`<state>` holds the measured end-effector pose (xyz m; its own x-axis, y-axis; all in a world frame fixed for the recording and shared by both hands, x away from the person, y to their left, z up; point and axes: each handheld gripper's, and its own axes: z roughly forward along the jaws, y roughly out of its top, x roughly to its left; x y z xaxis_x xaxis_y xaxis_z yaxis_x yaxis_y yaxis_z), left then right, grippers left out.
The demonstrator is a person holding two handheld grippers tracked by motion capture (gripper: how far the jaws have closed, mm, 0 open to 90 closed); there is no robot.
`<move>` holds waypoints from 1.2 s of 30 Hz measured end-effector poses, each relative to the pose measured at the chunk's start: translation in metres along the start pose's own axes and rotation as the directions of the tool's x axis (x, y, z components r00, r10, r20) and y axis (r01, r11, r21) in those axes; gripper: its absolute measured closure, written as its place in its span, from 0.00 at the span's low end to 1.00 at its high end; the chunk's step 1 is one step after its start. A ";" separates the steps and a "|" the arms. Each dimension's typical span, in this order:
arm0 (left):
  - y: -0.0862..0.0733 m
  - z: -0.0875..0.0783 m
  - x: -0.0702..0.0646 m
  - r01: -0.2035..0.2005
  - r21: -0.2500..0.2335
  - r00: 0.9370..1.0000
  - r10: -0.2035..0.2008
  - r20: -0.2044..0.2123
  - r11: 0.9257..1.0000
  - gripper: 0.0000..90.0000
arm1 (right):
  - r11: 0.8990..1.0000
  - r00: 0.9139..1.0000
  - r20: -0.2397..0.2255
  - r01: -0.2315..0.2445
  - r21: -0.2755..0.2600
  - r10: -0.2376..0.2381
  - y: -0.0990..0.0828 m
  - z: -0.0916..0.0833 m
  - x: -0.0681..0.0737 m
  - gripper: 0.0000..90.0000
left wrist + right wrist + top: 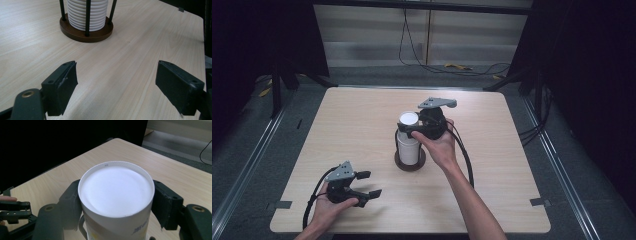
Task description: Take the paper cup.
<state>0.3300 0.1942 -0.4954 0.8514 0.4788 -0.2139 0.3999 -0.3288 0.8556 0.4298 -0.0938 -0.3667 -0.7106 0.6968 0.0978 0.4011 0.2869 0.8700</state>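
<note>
A stack of white ribbed paper cups (408, 146) stands upside down in a holder with a round brown base (401, 163) and thin black rods, at the middle of the table. My right gripper (408, 129) reaches in from the right, and its pads (165, 203) press on both sides of the top cup (116, 190). My left gripper (370, 184) rests low near the table's front left, open with nothing between its jaws. In the left gripper view, the gripper (116, 82) faces the cup stack (86, 12) and holder base (85, 33) from some way off.
The light wooden table (362, 115) has bare surface all around the holder. Black cables trail from both grippers toward the front edge. Tape marks (539, 201) sit near the front corners. Dark frame legs and floor cables lie beyond the far edge.
</note>
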 end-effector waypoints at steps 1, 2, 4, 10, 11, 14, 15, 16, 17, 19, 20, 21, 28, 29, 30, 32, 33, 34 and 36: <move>0.000 0.000 0.000 0.001 -0.003 1.000 -0.001 0.003 1.000 0.19 | 1.000 1.000 0.003 0.006 0.002 -0.006 0.000 0.000 0.001 0.37; 0.000 0.000 0.000 0.000 -0.004 1.000 0.000 0.003 1.000 0.19 | 1.000 1.000 0.001 0.003 -0.001 -0.003 0.001 -0.001 0.001 0.37; -0.001 0.000 0.000 0.002 -0.005 1.000 -0.002 0.002 1.000 0.19 | 1.000 1.000 0.000 0.002 -0.006 -0.002 0.001 -0.002 0.000 0.37; -0.001 -0.001 0.000 0.004 -0.003 1.000 -0.004 0.004 1.000 0.19 | 1.000 1.000 0.003 0.015 -0.016 -0.015 0.002 -0.007 0.002 0.37; -0.001 -0.001 0.000 0.000 0.000 1.000 0.000 0.001 1.000 0.19 | 1.000 1.000 0.001 0.010 -0.022 -0.009 0.003 -0.008 0.002 0.37; -0.001 -0.001 0.000 0.000 -0.002 1.000 0.000 0.004 1.000 0.19 | 0.999 1.000 -0.008 -0.003 -0.035 0.003 0.004 -0.010 0.000 0.37; -0.001 -0.001 -0.001 -0.003 -0.004 1.000 0.003 0.003 1.000 0.19 | 0.999 1.000 -0.009 -0.007 -0.039 0.006 0.005 -0.010 0.000 0.37; -0.001 -0.001 -0.001 -0.002 -0.004 1.000 0.002 0.003 1.000 0.19 | 0.999 1.000 -0.009 -0.012 -0.043 0.012 0.006 -0.011 -0.001 0.37; -0.001 0.000 0.000 -0.003 -0.005 1.000 0.003 0.004 1.000 0.19 | 0.999 1.000 -0.011 -0.017 -0.049 0.016 0.006 -0.012 -0.001 0.37; -0.001 -0.001 -0.001 -0.007 -0.005 1.000 0.007 0.000 1.000 0.19 | 0.998 0.999 -0.020 -0.028 -0.060 0.027 0.007 -0.013 -0.002 0.38; -0.001 -0.001 -0.001 -0.008 -0.006 1.000 0.008 0.000 1.000 0.19 | 0.998 0.999 -0.020 -0.028 -0.060 0.027 0.008 -0.013 -0.002 0.38; -0.001 -0.001 -0.001 -0.010 -0.005 1.000 0.010 0.001 1.000 0.19 | 0.998 0.999 -0.020 -0.028 -0.059 0.027 0.007 -0.013 -0.002 0.38; -0.001 0.000 -0.001 -0.005 -0.005 1.000 0.005 0.006 1.000 0.19 | 0.996 0.999 -0.018 -0.042 -0.080 0.041 0.008 -0.015 -0.002 0.38; -0.001 0.000 -0.001 -0.006 -0.004 1.000 0.006 0.007 1.000 0.19 | 0.996 0.999 -0.018 -0.042 -0.080 0.041 0.008 -0.015 -0.002 0.38; -0.001 0.000 -0.001 -0.006 -0.004 1.000 0.006 0.007 1.000 0.19 | 0.995 0.999 -0.022 -0.048 -0.083 0.047 0.009 -0.015 -0.003 0.38; -0.001 -0.001 -0.001 -0.005 -0.006 1.000 0.005 0.007 1.000 0.19 | 0.994 0.998 -0.024 -0.054 -0.093 0.052 0.010 -0.017 -0.003 0.39; -0.001 -0.001 0.000 -0.007 -0.004 1.000 0.007 0.006 1.000 0.19 | 0.994 0.998 -0.024 -0.054 -0.093 0.052 0.010 -0.017 -0.003 0.39; -0.001 -0.001 -0.001 -0.003 -0.003 1.000 0.003 0.008 1.000 0.19 | 0.994 0.998 -0.024 -0.053 -0.095 0.051 0.010 -0.017 -0.003 0.39; -0.001 -0.001 -0.001 -0.008 0.000 1.000 0.008 0.009 1.000 0.19 | 0.995 0.999 -0.013 -0.042 -0.092 0.041 0.011 -0.017 -0.002 0.39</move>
<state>0.3289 0.1945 -0.4954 0.8577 0.4691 -0.2107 0.3927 -0.3330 0.8573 0.4258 -0.1029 -0.3488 -0.7012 0.6992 0.1394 0.3757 0.1962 0.9057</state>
